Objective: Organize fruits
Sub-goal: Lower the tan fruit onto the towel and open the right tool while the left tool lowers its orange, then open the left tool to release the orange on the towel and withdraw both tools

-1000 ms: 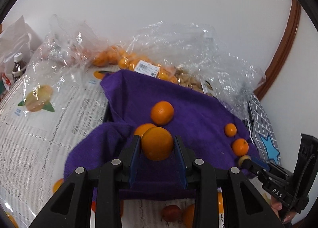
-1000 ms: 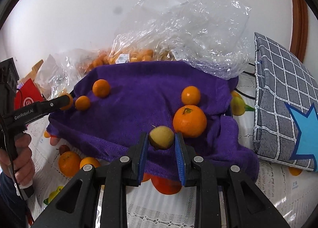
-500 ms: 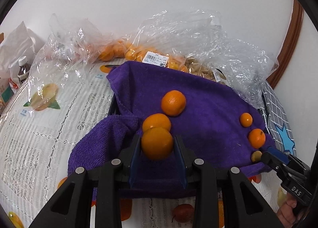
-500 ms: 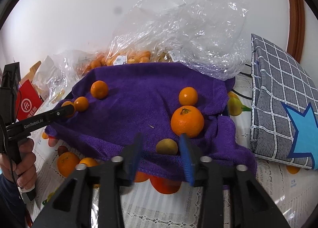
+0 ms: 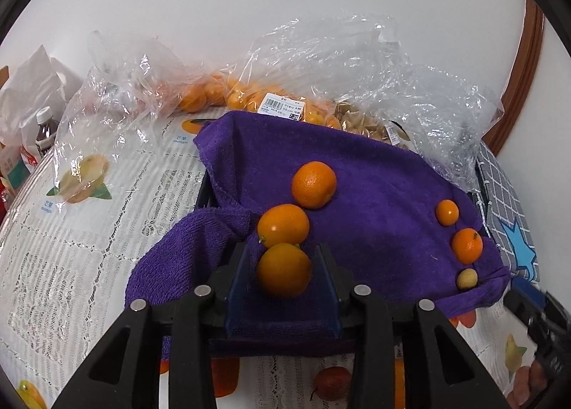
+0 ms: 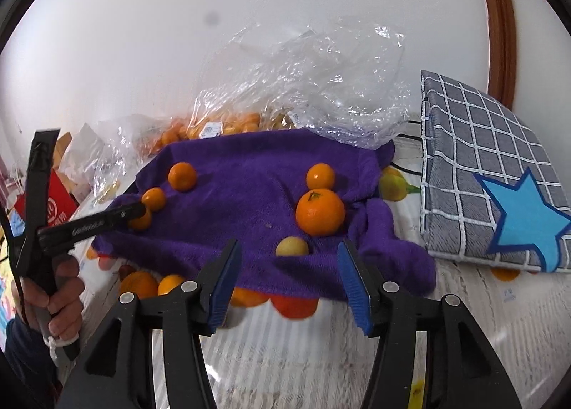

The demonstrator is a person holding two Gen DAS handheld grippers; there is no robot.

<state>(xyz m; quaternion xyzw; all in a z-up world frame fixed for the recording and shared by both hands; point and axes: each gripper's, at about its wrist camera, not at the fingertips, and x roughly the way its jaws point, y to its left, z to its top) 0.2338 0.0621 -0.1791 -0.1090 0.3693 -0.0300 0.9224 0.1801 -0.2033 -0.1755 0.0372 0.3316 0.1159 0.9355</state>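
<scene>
The left gripper (image 5: 284, 268) is opening around an orange (image 5: 284, 270) that sits low on a purple towel (image 5: 374, 188), the pads just clear of the peel on each side, while the right gripper (image 6: 289, 282) is also opening, its blue pads wide apart with nothing between them and a small yellow fruit (image 6: 292, 247) resting on the towel just beyond the tips. The risk from here looks simple: the towel is bunched and sloped, so the freed orange may roll, either nudging the second orange (image 5: 283, 225) it touches behind or slipping off the near edge toward the loose fruit on the table below. The yellow fruit lies close to the towel's near fold and beside a big orange (image 6: 320, 212), and a stray brush from the spread right pads could send it over the edge. Further back on the towel sit more oranges, one large (image 5: 314, 184) and two small (image 5: 447, 212) along the far side. The towel covers something dark underneath, which cannot be made out. The table (image 5: 71, 230) wears a white lace cloth over a fruit-printed cover. Behind the towel, crumpled clear plastic bags (image 5: 357, 63) hold more small oranges, one with a price label. A grey checked cushion (image 6: 489, 166) with a blue star lies to the right, a bottle (image 5: 44, 131) and packets stand at the left edge, and a plain white wall with a brown wooden frame closes the room.
</scene>
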